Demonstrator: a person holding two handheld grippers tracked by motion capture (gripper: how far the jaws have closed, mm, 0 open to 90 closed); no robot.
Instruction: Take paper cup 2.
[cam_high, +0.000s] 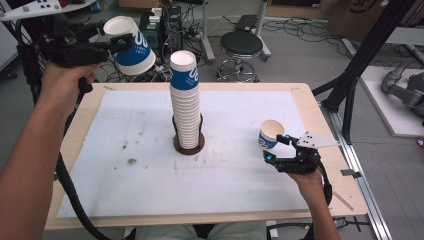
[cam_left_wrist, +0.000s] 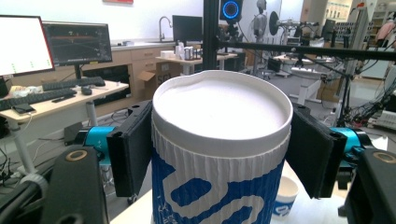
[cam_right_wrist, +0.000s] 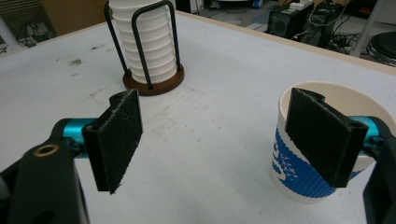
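High view: left gripper (cam_high: 112, 44) raised past the bench's (cam_high: 320, 125) far-left corner, fingers pinching an inverted paper cup (cam_high: 131, 46); cup stack (cam_high: 185, 100) in its holder mid-bench. Left gripper view: fingers (cam_left_wrist: 133, 149) press both cup walls. Right gripper view: fingers (cam_right_wrist: 116, 135) spread, second cup (cam_right_wrist: 313, 154) touching one, standing on the bench.

Even, bright indoor light, soft shadows, slight overall softness, wide-angle bending toward the edges
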